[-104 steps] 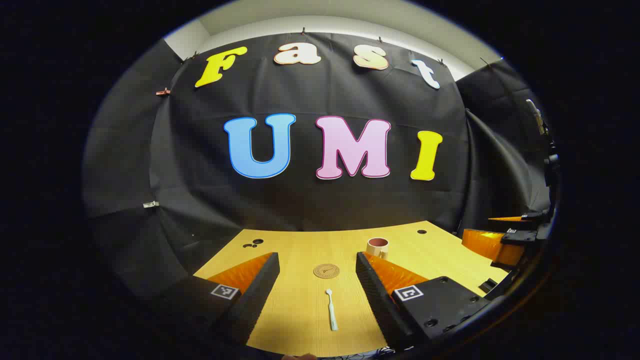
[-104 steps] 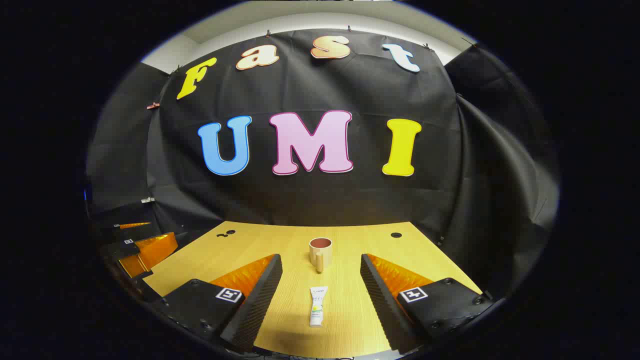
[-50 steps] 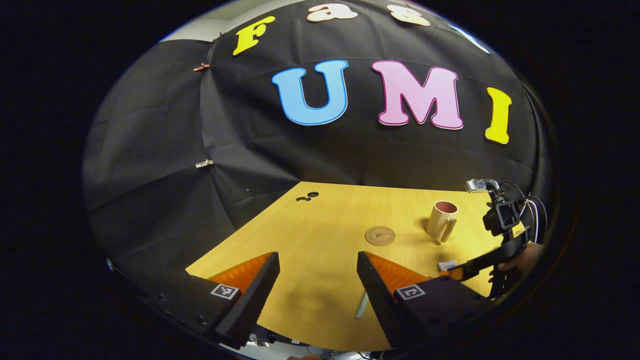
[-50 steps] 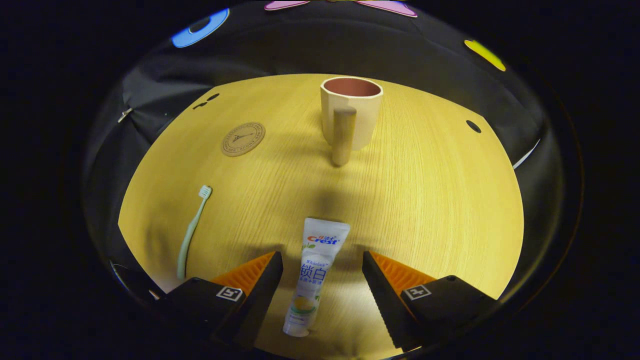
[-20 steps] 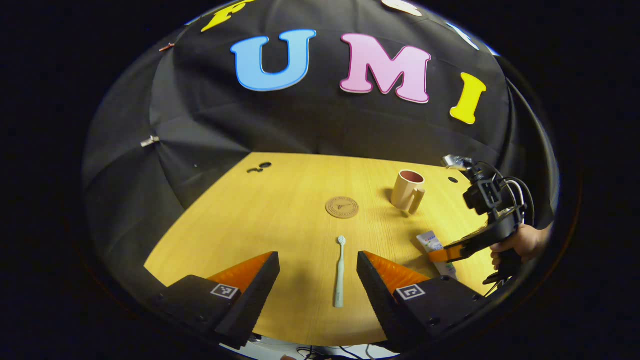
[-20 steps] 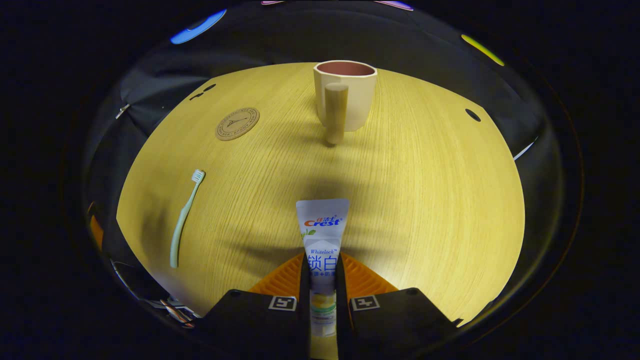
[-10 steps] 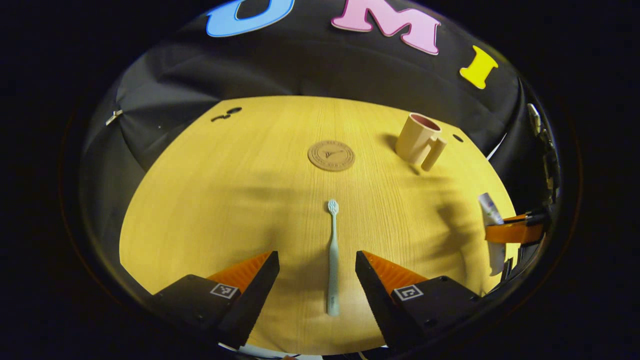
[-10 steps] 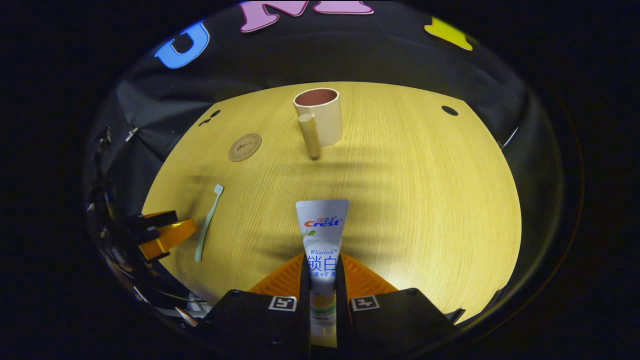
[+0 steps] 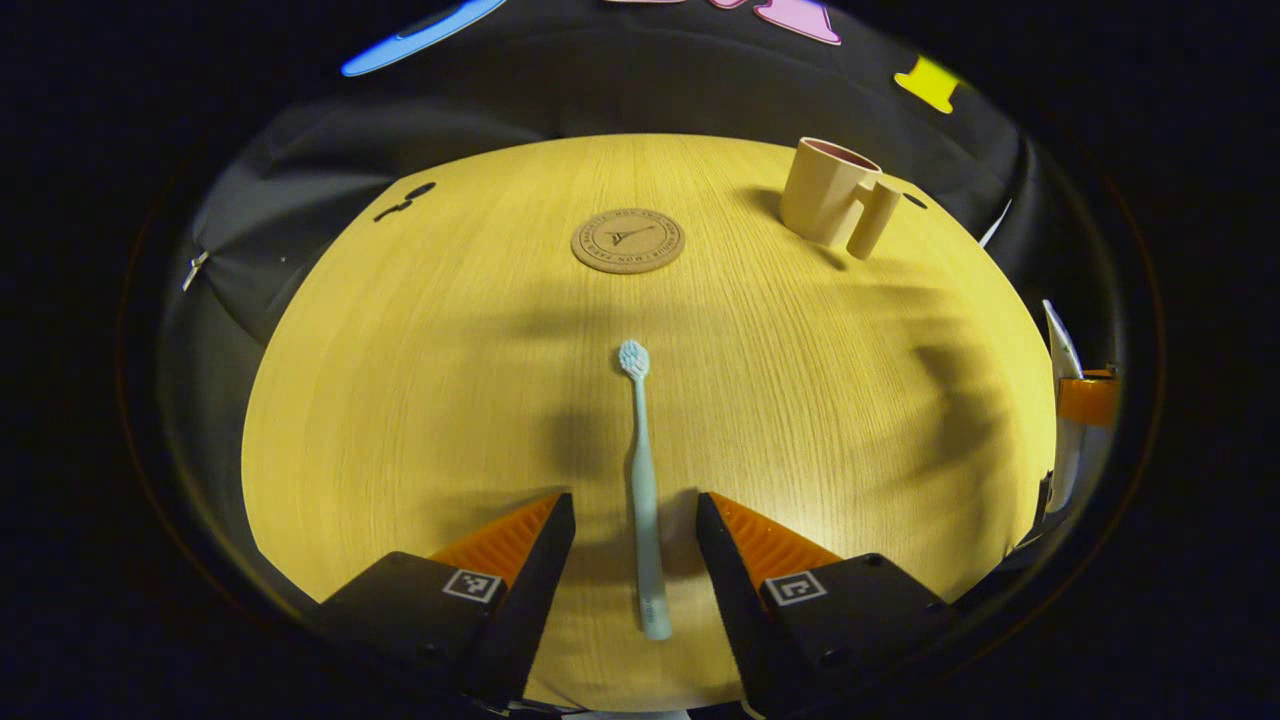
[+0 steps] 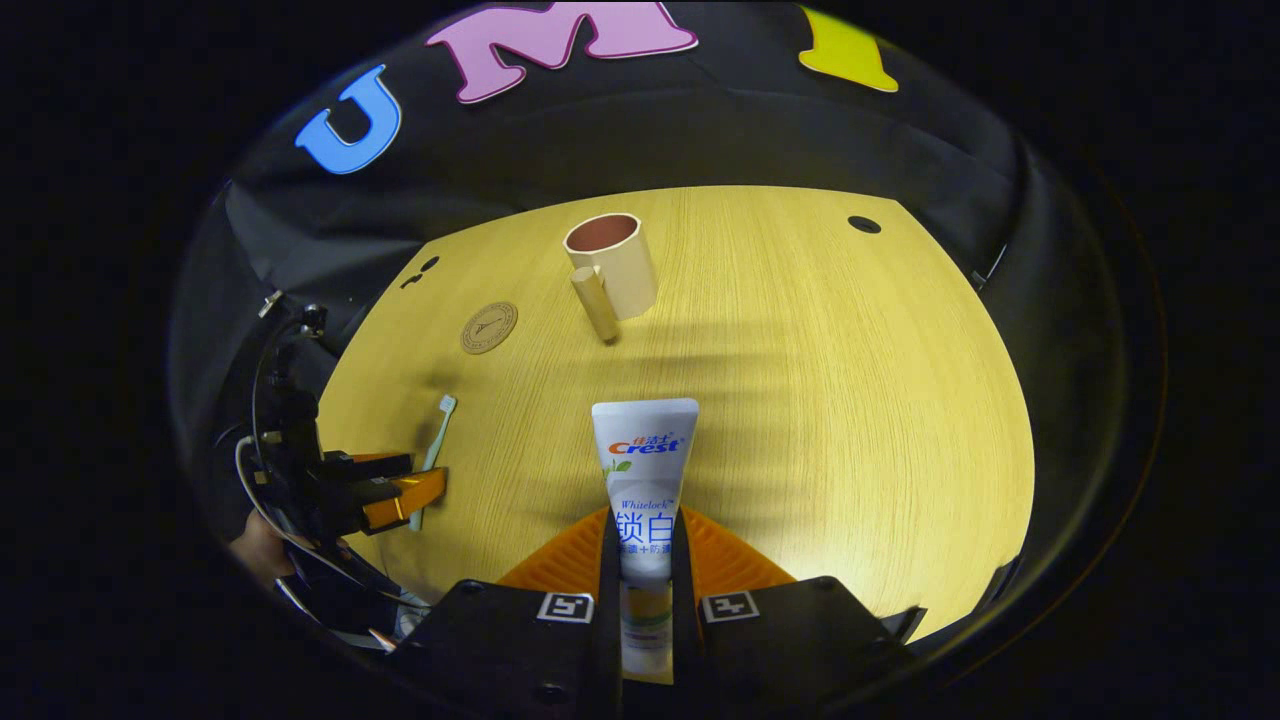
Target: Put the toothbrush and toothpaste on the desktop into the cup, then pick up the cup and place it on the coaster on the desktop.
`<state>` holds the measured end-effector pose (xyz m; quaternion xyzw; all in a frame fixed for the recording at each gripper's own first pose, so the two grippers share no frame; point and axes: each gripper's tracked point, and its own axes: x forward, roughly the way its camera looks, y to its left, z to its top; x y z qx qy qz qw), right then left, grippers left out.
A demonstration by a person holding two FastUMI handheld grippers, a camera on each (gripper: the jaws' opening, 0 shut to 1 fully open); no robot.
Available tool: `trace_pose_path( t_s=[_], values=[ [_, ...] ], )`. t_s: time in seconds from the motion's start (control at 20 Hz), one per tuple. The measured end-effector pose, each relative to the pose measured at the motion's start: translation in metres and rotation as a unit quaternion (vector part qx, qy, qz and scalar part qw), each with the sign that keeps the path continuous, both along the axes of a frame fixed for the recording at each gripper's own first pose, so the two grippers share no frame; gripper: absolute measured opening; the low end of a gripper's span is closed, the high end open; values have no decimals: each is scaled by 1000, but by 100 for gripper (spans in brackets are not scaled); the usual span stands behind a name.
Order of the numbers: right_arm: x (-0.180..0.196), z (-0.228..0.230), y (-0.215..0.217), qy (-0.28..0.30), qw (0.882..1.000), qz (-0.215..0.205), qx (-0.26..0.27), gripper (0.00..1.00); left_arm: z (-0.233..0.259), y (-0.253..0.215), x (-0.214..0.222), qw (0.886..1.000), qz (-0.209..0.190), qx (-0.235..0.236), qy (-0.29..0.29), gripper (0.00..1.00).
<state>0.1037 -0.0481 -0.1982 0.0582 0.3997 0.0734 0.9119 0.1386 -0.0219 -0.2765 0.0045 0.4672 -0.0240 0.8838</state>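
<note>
A pale green toothbrush [image 9: 640,470] lies flat on the wooden desktop [image 9: 400,350], head pointing away. My left gripper [image 9: 634,497] is open and low over the desktop, one finger on each side of the handle, not touching it. My right gripper [image 10: 645,515] is shut on a white toothpaste tube [image 10: 645,450] and holds it in the air above the desktop [image 10: 850,400]. The beige cup [image 10: 612,265] with a dark red inside stands upright farther back, handle toward me. A round brown coaster [image 10: 488,327] lies to its left. In the left gripper view the coaster [image 9: 628,240] lies beyond the toothbrush and the cup [image 9: 825,195] stands at the far right.
The right gripper view has the left gripper [image 10: 425,485] at the toothbrush [image 10: 438,425], with a hand [image 10: 255,545] behind it. The right gripper's finger [image 9: 1085,398] and the tube [image 9: 1058,345] sit at the right edge of the left gripper view. Cable holes [image 10: 863,224] mark the desktop's far corners.
My left gripper has dropped toward the desktop and moved forward, so its fingers now flank the toothbrush handle and stand slightly closer together. My right gripper keeps the toothpaste and has lifted a little.
</note>
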Motion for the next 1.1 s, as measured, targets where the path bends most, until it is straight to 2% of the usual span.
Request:
trace_pose_path(
  t_s=[0.05, 0.1, 0.2, 0.25, 0.3, 0.35, 0.45, 0.7, 1.1],
  values=[
    [1, 0, 0, -2, 1000, 0, 3, 24, 1, -1, 1, 1000, -4, 1, 3, 74],
    [2, 1, -1, -4, 1000, 0, 5, 24, 0, -3, 0, 1000, -7, 2, 7, 70],
    [3, 3, -1, -6, 1000, 1, 8, 24, 1, -9, 1, 1000, -12, 3, 9, 54],
    [4, 4, 0, -6, 1000, 2, 10, 24, 0, -12, 2, 1000, -16, 6, 10, 37],
    [5, 4, 0, -6, 1000, 3, 13, 24, 1, -14, 1, 1000, -20, 10, 11, 32],
    [7, 4, 1, -6, 1000, 5, 14, 24, 1, -16, 1, 1000, -23, 15, 11, 22],
    [10, 8, 3, -10, 1000, 10, 18, 24, 1, -17, 0, 999, -28, 27, 15, 15],
    [29, 19, 11, -29, 999, 17, 22, 24, 3, -17, 2, 1000, -23, 18, 4, 7],
    [76, 74, 13, -99, 995, 20, 19, 24, 8, -17, 3, 999, -14, 16, -26, 7]
  ],
)
